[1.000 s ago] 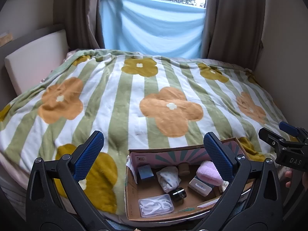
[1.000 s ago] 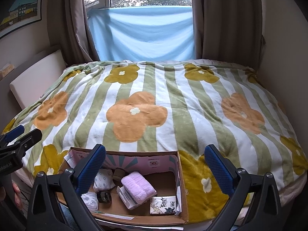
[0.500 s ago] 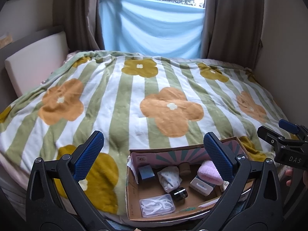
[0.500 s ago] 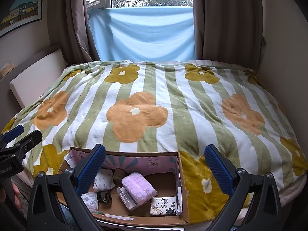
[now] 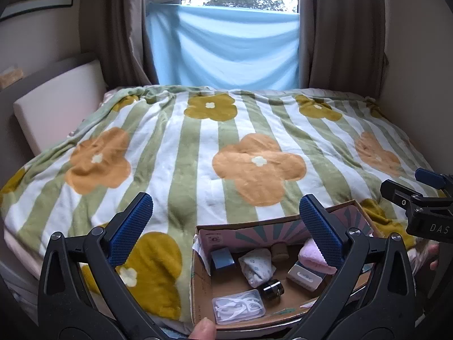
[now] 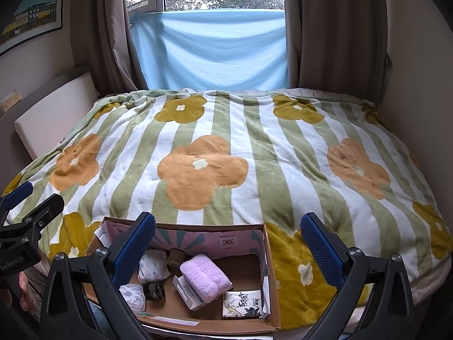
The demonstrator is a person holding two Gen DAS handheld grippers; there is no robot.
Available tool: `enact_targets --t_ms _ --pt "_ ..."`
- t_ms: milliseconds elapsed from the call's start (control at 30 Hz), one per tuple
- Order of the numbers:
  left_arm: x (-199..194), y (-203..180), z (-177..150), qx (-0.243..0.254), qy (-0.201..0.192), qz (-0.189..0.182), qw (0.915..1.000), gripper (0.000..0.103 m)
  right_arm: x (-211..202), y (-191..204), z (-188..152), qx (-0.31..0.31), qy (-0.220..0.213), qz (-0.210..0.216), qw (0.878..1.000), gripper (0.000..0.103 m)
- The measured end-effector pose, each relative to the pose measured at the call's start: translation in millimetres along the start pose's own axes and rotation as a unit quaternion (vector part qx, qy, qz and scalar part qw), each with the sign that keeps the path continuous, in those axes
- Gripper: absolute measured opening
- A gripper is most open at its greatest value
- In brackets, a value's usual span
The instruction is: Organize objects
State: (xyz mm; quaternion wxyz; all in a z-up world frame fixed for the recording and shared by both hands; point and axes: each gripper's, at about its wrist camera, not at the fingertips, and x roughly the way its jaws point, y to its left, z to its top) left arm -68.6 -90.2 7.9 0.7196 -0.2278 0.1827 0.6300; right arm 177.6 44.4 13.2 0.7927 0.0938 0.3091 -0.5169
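Cardboard makes up the open box (image 6: 270, 272) at the near edge of the bed's flowered blanket (image 5: 175, 153), holding a pink towel (image 6: 205, 277), a small black jar (image 5: 272, 288), a blue cube (image 5: 223, 258), a clear case of white cord (image 5: 239, 306) and a floral tissue pack (image 6: 243, 303). Both tools hover over it with nothing between their fingers: the left hand-held gripper (image 5: 226, 233) spread wide, box at its 5 o'clock, and the right hand-held gripper (image 6: 228, 242) equally spread, box at its 7 o'clock.

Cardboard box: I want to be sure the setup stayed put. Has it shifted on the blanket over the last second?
No. The cardboard box keeps its spot on the blanket, its right wall still against the same mustard flower.
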Motion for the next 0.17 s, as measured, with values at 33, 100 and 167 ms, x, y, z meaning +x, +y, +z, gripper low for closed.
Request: enact_targets --t_ms 33,100,167 --pt "0.2 -0.1 -0.4 0.001 -0.001 -0.010 1.0000 0.103 0.4 -0.7 0.4 0.000 0.000 0.001 1.000 0.102" --pt "-1.4 1.9 -1.2 -0.006 -0.007 -0.021 0.9997 0.103 1.2 -1.4 1.5 0.000 -0.001 0.001 1.000 0.102" --pt "-2.4 4.7 -0.4 -0.015 -0.011 -0.022 0.9996 0.103 2.9 -2.6 3.5 -0.001 -0.001 0.002 1.000 0.102"
